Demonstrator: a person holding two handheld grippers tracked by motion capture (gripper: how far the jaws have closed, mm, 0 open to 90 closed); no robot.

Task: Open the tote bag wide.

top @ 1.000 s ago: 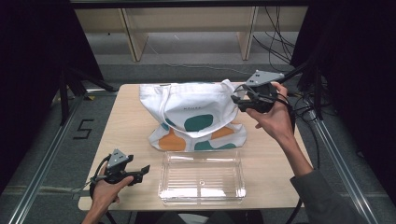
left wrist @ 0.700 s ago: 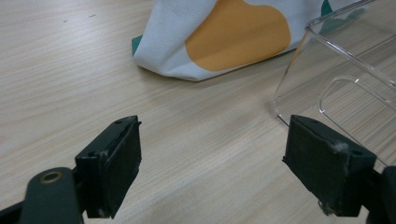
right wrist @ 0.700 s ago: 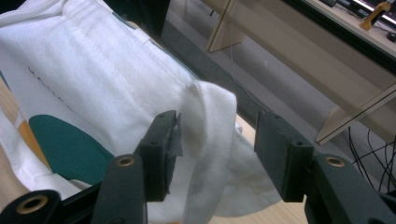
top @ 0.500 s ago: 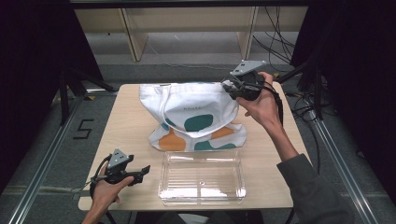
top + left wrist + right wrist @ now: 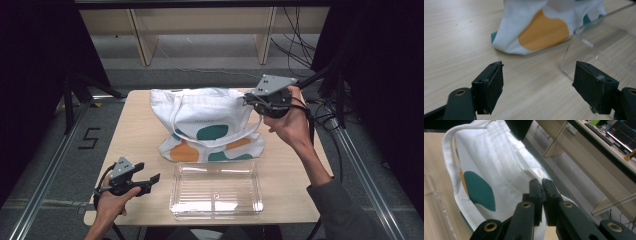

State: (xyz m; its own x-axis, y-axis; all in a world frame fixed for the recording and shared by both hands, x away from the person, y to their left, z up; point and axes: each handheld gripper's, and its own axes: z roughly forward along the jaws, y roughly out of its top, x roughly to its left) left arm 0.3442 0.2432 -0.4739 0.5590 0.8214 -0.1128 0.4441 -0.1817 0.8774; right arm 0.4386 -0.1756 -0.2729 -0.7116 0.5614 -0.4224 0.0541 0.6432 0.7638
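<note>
Presently at the grasp-and-lift step: right gripper (image 5: 248,101) with jaws just closed, clamped on the rim of the white tote bag (image 5: 207,125) at its far right corner. Bag slumped mid-table, just behind the clear plastic tray (image 5: 216,189). Left gripper (image 5: 152,181) idle near the front left edge, jaws apart, nothing between. Next, probably: raise the pinched edge to open the mouth, keeping grip on thin fabric.

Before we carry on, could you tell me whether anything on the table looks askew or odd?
Nothing is spilled or damaged. The tote bag lies rumpled, its top edge pinched up by the right gripper. The clear plastic tray sits square and empty.
</note>
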